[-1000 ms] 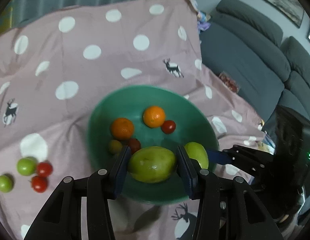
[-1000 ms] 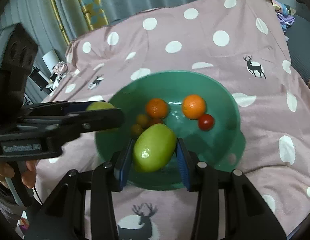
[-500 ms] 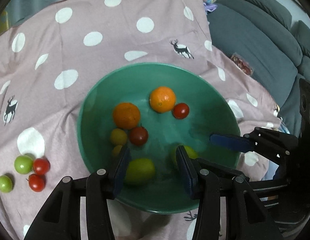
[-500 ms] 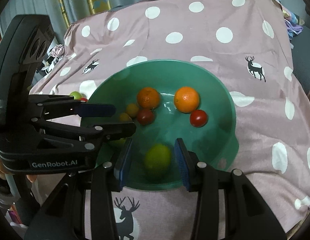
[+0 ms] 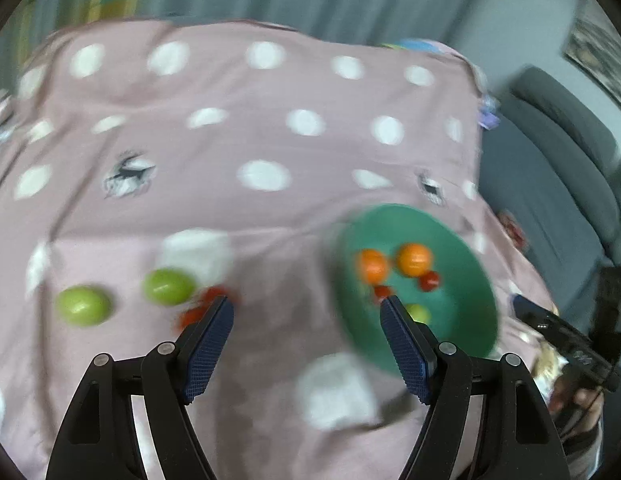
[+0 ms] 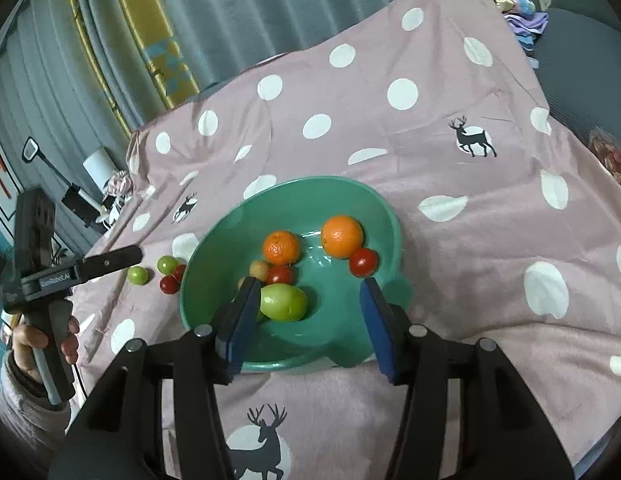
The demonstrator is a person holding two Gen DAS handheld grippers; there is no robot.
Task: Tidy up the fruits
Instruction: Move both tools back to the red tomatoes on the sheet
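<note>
Over the green bowl (image 6: pixel 390 224), right hand-held gripper (image 6: pixel 308 322) just opening, empty, left hand-held gripper (image 5: pixel 306 344) likewise spread, empty.

Glossy green plastic-looking bowl (image 6: pixel 390 216) with a wet-looking sheen inside, soft matt pink polka-dot fabric cover (image 6: pixel 450 184) creased at twelve o'clock, smooth shiny red tomatoes (image 6: pixel 363 262), dimpled orange rinds (image 6: pixel 342 237), waxy green mango (image 6: pixel 284 302), matt black gripper frame with textured blue pads (image 6: pixel 240 322)

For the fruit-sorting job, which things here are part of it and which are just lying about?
Part of the job: green bowl with oranges, tomatoes and mango; loose green fruits and tomatoes on the cloth.

Lying about: sofa, curtain, folded clothes.
</note>
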